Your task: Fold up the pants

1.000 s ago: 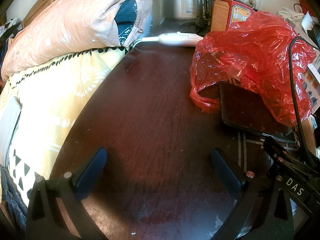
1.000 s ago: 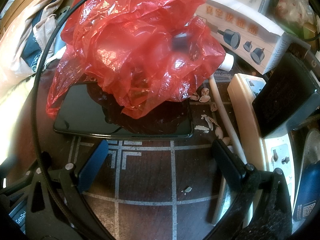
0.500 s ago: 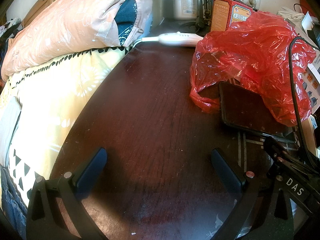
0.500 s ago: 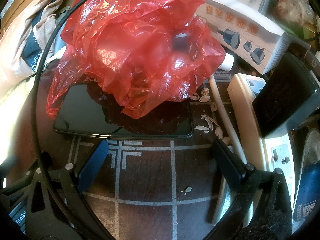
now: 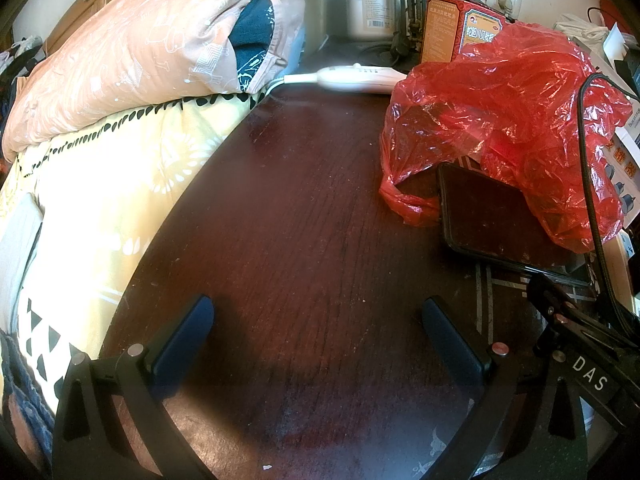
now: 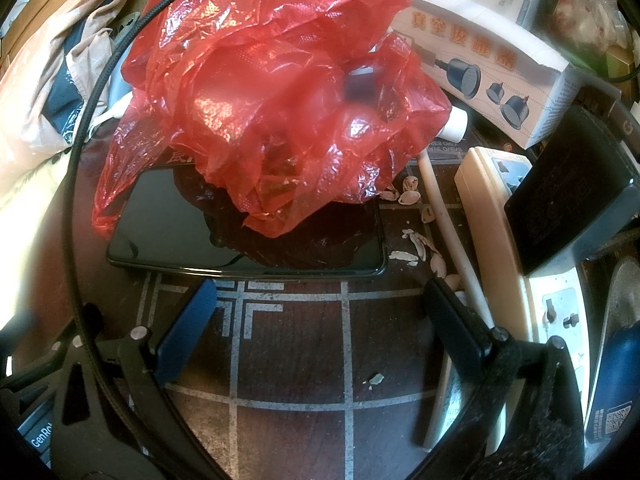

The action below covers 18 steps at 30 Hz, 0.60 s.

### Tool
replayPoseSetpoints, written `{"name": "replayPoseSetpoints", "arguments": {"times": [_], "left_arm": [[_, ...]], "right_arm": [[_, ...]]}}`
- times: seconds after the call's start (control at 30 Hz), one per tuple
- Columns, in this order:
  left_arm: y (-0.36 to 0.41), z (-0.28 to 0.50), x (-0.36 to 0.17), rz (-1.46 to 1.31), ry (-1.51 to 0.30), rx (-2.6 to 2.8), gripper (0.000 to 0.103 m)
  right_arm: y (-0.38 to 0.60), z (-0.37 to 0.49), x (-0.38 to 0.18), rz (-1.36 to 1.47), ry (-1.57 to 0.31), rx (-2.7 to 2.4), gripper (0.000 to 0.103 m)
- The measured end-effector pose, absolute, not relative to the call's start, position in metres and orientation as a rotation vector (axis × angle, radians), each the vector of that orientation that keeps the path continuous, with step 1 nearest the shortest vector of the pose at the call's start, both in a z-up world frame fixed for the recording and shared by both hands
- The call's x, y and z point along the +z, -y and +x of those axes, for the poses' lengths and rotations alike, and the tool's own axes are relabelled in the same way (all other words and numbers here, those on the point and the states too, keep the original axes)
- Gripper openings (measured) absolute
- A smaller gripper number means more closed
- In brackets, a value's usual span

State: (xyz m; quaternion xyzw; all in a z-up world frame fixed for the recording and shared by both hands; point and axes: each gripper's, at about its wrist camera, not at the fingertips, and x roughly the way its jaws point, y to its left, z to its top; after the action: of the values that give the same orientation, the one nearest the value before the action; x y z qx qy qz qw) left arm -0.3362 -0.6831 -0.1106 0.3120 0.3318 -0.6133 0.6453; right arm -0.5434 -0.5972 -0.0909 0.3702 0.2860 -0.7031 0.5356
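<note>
Bed (image 5: 100,184): at the far left of my left wrist view, with a yellow patterned cover; a peach quilt (image 5: 132,48) is piled at its head.
Pants: I cannot identify them in either view — a strip of dark blue fabric (image 5: 16,376) at the bed's lower left edge may be them, but I cannot tell.
Left gripper (image 5: 318,320): I hold it over bare dark table (image 5: 304,208); fingers spread wide, nothing between them.
White controller (image 5: 360,78): lies at the table's far edge.
Red plastic bag (image 5: 504,120): right of centre, draped over part of a black phone (image 5: 492,220).
Right gripper (image 6: 320,308): over the table's grid-lined part; fingers wide apart, empty — phone just ahead.
Nut shells (image 6: 416,236): scattered right of the phone.
Power strip (image 6: 504,240): far right, beside a white cable (image 6: 452,240).
</note>
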Motion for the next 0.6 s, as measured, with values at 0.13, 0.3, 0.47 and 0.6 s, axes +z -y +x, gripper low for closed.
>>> {"name": "replayPoseSetpoints", "arguments": {"times": [0.13, 0.3, 0.47, 0.6], "left_arm": [[0.6831, -0.3362, -0.1107, 0.710, -0.755, -1.396, 0.103], [0.6830, -0.3362, -0.1107, 0.710, -0.755, -1.396, 0.103], [0.6830, -0.3363, -0.1107, 0.710, -0.755, -1.395, 0.103], [0.6829, -0.3363, -0.1107, 0.710, -0.755, -1.395, 0.103]], "right_arm": [[0.5974, -0.5432, -0.0910, 0.882, -0.681, -1.675, 0.103], [0.5975, -0.5431, -0.0910, 0.882, -0.681, -1.675, 0.103], [0.5954, -0.5450, -0.0901, 0.882, -0.682, -1.676, 0.103], [0.5960, -0.5445, -0.0903, 0.882, -0.682, -1.676, 0.103]]}}
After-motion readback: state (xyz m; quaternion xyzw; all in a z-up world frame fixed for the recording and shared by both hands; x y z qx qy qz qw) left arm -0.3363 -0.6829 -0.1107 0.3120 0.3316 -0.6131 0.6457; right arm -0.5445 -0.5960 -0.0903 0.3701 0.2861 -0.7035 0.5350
